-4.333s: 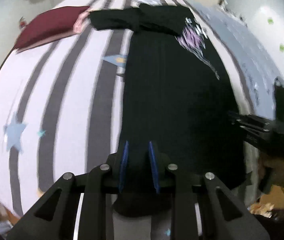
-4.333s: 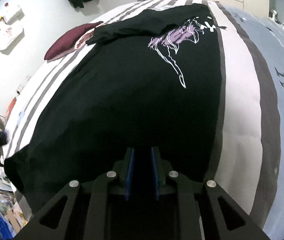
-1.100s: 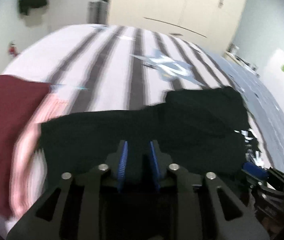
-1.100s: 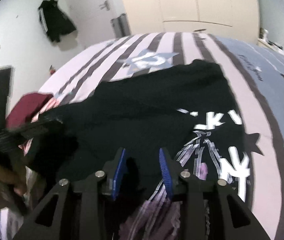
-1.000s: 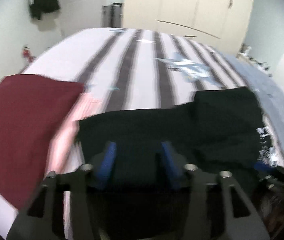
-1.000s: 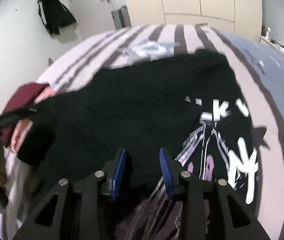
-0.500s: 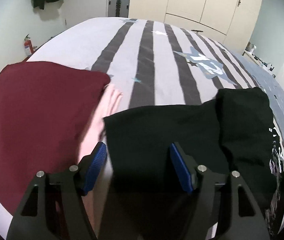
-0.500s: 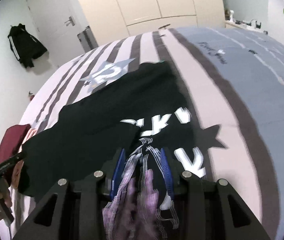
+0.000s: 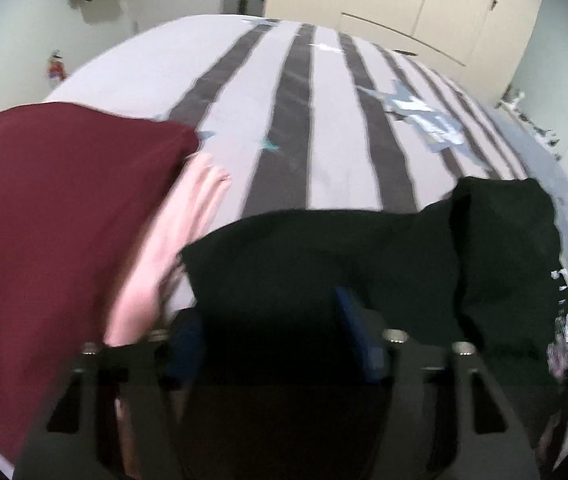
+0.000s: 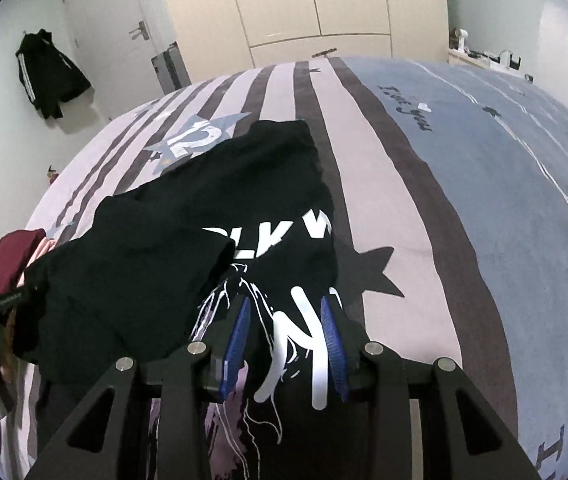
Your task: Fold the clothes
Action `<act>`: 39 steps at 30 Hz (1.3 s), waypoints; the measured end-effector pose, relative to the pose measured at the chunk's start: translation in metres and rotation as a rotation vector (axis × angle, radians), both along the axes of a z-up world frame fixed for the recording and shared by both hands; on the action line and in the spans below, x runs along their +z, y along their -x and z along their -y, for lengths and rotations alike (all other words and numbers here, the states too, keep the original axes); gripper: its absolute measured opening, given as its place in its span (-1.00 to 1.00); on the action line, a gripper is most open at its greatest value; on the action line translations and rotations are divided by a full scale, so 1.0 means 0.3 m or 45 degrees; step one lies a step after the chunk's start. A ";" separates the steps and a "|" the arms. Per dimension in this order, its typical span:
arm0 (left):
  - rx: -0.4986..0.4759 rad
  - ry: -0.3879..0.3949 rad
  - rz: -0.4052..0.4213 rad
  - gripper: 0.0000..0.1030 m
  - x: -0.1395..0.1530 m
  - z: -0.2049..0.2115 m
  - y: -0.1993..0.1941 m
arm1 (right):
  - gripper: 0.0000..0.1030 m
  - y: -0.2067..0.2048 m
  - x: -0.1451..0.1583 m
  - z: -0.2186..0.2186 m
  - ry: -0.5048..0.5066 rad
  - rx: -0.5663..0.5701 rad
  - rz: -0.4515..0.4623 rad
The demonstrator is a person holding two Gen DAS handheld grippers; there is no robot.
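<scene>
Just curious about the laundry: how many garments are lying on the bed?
3: a black printed T-shirt in the middle, a maroon garment at the left edge, a pink garment beneath it. More may be hidden.

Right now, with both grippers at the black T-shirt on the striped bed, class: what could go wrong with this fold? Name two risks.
1. The left gripper is closing over the black T-shirt close beside the pink garment and maroon garment; it may catch or drag them.
2. The right gripper has printed fabric bunched between its fingers; pulling may leave the fold uneven.
</scene>
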State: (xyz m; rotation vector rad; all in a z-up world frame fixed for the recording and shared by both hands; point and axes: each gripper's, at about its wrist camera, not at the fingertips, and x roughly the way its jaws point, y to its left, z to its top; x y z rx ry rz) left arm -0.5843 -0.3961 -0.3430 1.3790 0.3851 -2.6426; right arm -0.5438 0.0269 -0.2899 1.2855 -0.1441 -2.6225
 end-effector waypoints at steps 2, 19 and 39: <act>-0.024 -0.018 -0.006 -0.80 0.014 -0.019 0.004 | -0.35 -0.002 -0.001 -0.007 0.002 -0.002 -0.001; -0.333 -0.161 -0.147 -0.63 0.327 -0.531 -0.061 | -0.35 0.008 0.084 -0.139 0.045 -0.067 -0.025; -0.352 -0.065 -0.074 0.18 0.190 -0.387 -0.320 | -0.35 -0.039 0.071 -0.121 0.079 -0.018 0.036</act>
